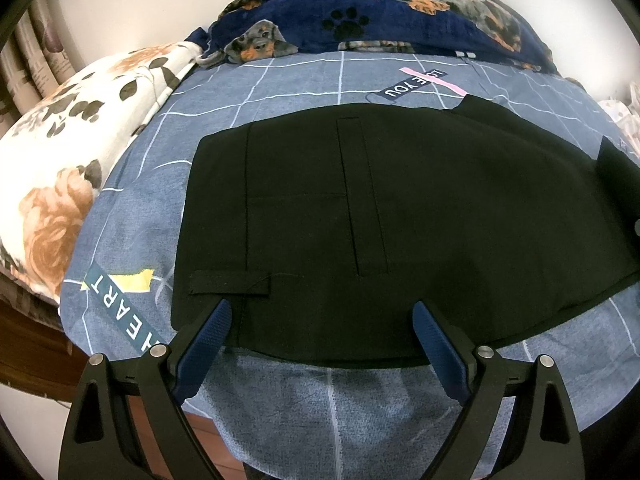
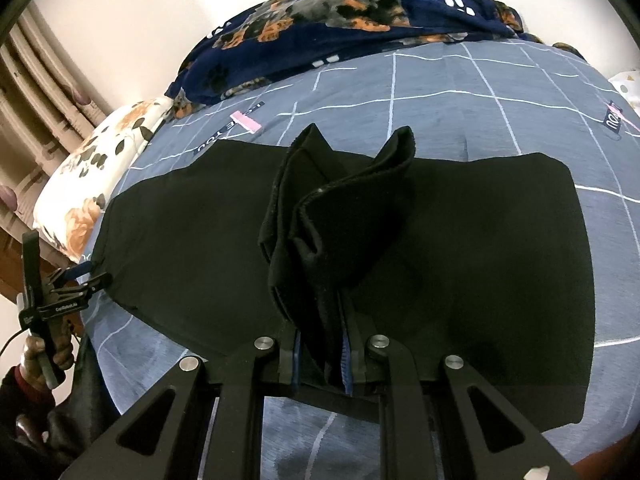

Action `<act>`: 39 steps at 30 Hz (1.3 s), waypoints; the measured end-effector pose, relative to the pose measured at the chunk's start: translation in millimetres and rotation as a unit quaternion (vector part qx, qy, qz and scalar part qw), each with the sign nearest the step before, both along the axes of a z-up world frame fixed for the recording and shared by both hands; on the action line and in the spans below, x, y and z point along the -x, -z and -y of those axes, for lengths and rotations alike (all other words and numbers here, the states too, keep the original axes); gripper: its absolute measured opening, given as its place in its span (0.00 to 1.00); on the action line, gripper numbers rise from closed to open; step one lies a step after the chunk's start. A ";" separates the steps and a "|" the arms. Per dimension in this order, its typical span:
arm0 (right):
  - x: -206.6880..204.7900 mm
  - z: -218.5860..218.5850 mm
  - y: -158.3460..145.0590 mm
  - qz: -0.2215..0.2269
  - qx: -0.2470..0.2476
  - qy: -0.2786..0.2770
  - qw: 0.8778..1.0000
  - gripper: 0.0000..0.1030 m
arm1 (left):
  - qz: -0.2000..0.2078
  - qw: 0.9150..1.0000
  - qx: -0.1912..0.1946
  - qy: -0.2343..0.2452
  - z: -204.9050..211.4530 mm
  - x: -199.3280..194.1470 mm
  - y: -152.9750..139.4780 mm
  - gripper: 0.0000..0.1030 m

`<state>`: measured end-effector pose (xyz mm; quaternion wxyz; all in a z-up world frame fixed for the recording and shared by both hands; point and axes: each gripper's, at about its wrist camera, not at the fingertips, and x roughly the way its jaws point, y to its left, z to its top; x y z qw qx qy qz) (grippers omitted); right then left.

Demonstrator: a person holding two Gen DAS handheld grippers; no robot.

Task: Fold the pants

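Observation:
Black pants (image 1: pixel 400 208) lie flat on the blue checked bedsheet (image 1: pixel 280 92), waistband end with a belt loop (image 1: pixel 230 282) to the left. My left gripper (image 1: pixel 322 320) is open, its blue fingers (image 1: pixel 208 340) over the pants' near edge, holding nothing. In the right wrist view the pants (image 2: pixel 500 240) spread across the sheet. My right gripper (image 2: pixel 322 360) is shut on a bunched fold of the black pants fabric (image 2: pixel 320 220), lifted above the flat part. The left gripper (image 2: pixel 80 280) shows at the pants' left end.
A navy dog-print blanket (image 1: pixel 380 12) lies bunched at the back of the bed. A floral pillow (image 1: pixel 72 152) sits at the left. Curtains (image 2: pixel 36 92) hang at the far left. The bed's near edge (image 1: pixel 320 420) drops off below the grippers.

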<state>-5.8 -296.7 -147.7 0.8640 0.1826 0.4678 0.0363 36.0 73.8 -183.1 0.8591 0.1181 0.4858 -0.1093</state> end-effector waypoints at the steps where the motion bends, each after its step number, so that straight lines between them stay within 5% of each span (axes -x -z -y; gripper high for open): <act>1: -0.2 -0.6 -0.1 0.000 0.000 -0.001 1.000 0.15 | 0.000 1.000 0.000 0.000 -0.1 0.0 0.0 0.89; 39: -5.1 -18.6 -0.5 -0.002 0.001 -0.007 1.000 0.16 | 0.001 1.000 -0.004 0.002 1.8 0.4 1.4 0.91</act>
